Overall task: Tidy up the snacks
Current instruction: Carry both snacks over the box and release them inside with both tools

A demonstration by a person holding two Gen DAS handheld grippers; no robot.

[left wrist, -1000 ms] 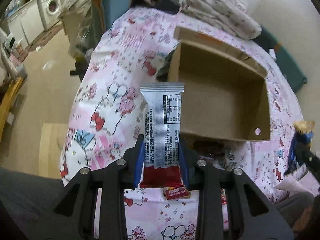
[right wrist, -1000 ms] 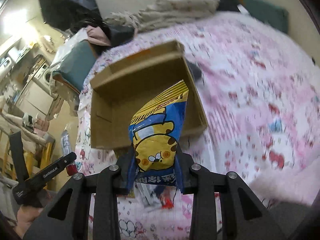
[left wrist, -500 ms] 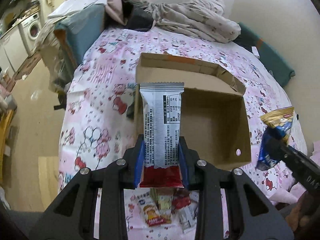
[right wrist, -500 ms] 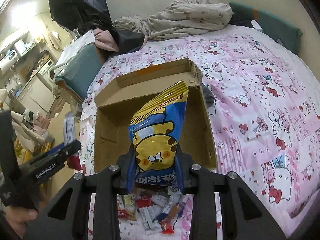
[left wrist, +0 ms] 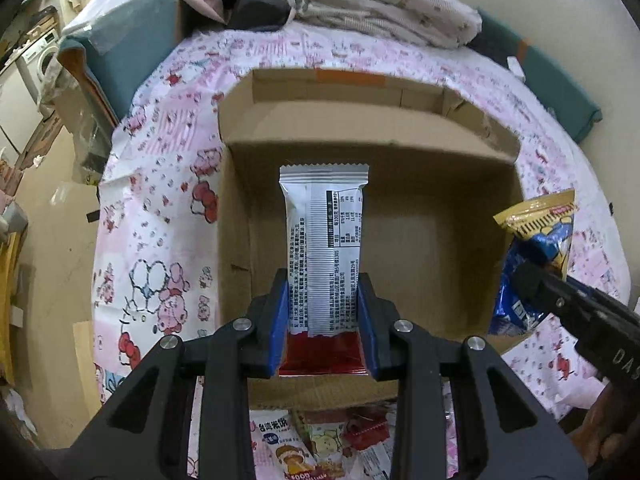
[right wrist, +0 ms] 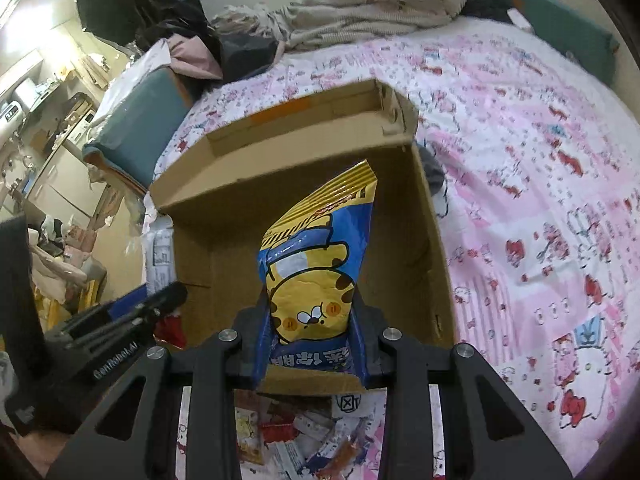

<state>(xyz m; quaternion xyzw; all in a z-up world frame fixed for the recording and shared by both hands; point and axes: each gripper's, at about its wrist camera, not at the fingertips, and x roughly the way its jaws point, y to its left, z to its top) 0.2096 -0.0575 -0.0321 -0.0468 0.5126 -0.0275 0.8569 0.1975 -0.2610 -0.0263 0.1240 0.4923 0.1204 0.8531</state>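
Fingers of the left gripper [left wrist: 323, 312] are clamping a silver snack bar [left wrist: 323, 240], the right gripper [right wrist: 310, 332] a blue-yellow packet [right wrist: 316, 264], both hovering over the cardboard box [left wrist: 400, 128] mid-bed; lowering each before releasing, well apart, seems wise.

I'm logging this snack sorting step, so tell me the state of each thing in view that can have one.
Left tool: shut on the silver and red bar.
Right tool: shut on the blue and yellow bag.
Silver and red bar: sealed, held upright over the box.
Blue and yellow bag: sealed, crumpled, held over the box.
Cardboard box: open, nothing visible inside.
Loose snacks: piled on the bedsheet beside the box.
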